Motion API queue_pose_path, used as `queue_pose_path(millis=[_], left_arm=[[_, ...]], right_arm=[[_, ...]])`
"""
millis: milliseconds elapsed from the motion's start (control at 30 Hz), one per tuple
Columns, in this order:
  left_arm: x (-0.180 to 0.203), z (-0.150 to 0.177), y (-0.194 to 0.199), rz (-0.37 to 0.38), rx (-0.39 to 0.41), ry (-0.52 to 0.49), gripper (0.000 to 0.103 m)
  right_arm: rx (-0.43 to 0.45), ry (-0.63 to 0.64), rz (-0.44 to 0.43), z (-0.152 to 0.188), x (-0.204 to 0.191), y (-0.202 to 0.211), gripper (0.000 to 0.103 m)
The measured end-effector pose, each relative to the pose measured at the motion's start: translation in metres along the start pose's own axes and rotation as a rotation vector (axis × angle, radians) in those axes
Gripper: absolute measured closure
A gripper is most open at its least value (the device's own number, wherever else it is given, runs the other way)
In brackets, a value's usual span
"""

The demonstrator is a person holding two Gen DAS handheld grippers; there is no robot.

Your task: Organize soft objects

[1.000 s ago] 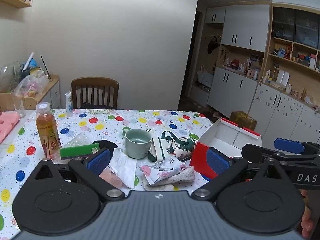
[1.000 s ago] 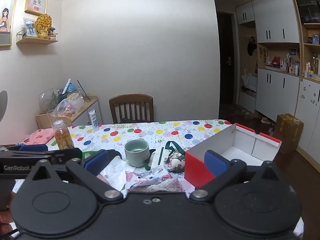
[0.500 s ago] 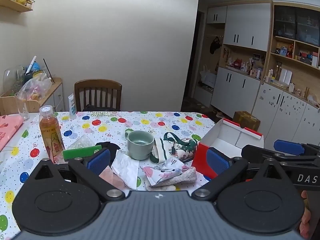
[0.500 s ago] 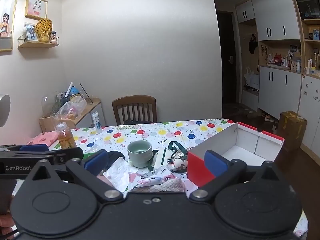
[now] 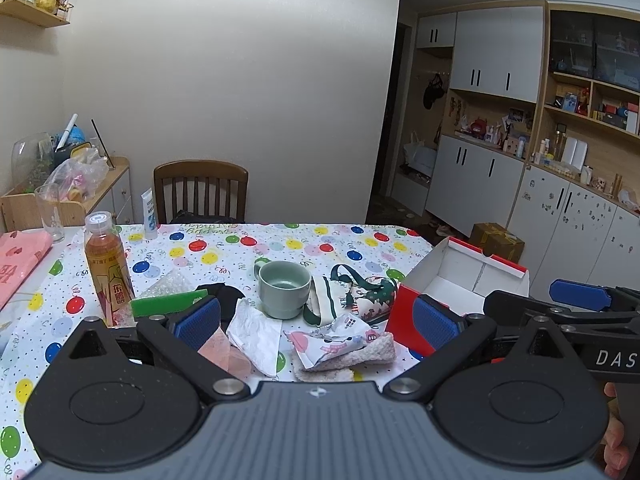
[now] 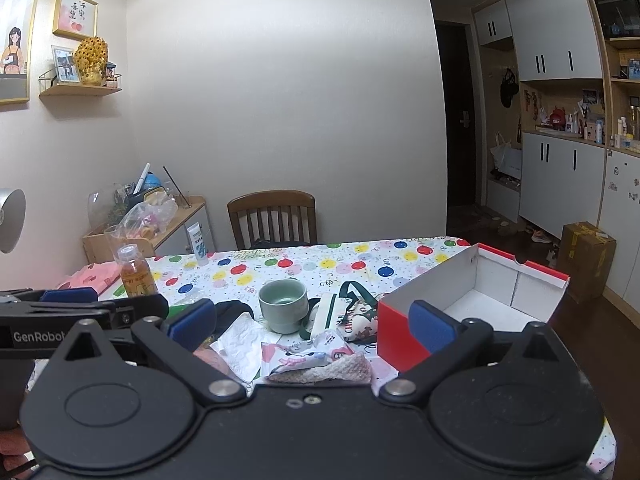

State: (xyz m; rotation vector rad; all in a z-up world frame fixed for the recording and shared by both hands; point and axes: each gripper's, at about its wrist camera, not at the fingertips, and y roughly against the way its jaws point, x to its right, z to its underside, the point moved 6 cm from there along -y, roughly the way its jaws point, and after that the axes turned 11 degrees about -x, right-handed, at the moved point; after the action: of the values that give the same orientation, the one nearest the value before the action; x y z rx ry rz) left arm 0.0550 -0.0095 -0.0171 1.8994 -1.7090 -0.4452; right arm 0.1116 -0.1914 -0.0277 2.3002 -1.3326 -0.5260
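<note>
**Both tongs spread wide above a pile of soft things**

The left tongs [image 5: 316, 322] hang over the near edge of the table [image 5: 304, 248], their blue pads far apart and gripping nothing. The right tongs [image 6: 312, 322] hover beside them, equally spread and empty; each tool appears at the edge of the other's view.

Ahead of both lies the heap of soft objects on the balloon-print cloth. A crumpled white tissue [image 5: 256, 334] sits nearest the left pad, with a pink piece [image 5: 222, 350] just beside it. A printed soft packet [image 5: 334, 340] rests on top of a fluffy cream cloth [image 5: 360, 358]. Behind these, a small patterned bag with green straps [image 5: 352, 294] leans next to a pale green cup [image 5: 284, 288].

A red and white box [image 5: 464, 280] stands open to the right of the pile. A tea bottle [image 5: 108, 268] stands upright to the left, near a green block [image 5: 168, 302].
</note>
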Motion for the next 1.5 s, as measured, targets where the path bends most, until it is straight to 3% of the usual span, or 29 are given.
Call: queue_pose_path(millis=[833,1500], left_arm=[[-0.006,0.007,0.009,0.001,0.005,0.014,0.000],[-0.025,-0.009,-0.001,-0.011,0.032,0.042,0.000]], right_arm=[[-0.001,0.015,-0.004,-0.002,-0.016,0.004,0.000],[0.016,0.049,-0.015,-0.017,-0.020,-0.015,0.000]])
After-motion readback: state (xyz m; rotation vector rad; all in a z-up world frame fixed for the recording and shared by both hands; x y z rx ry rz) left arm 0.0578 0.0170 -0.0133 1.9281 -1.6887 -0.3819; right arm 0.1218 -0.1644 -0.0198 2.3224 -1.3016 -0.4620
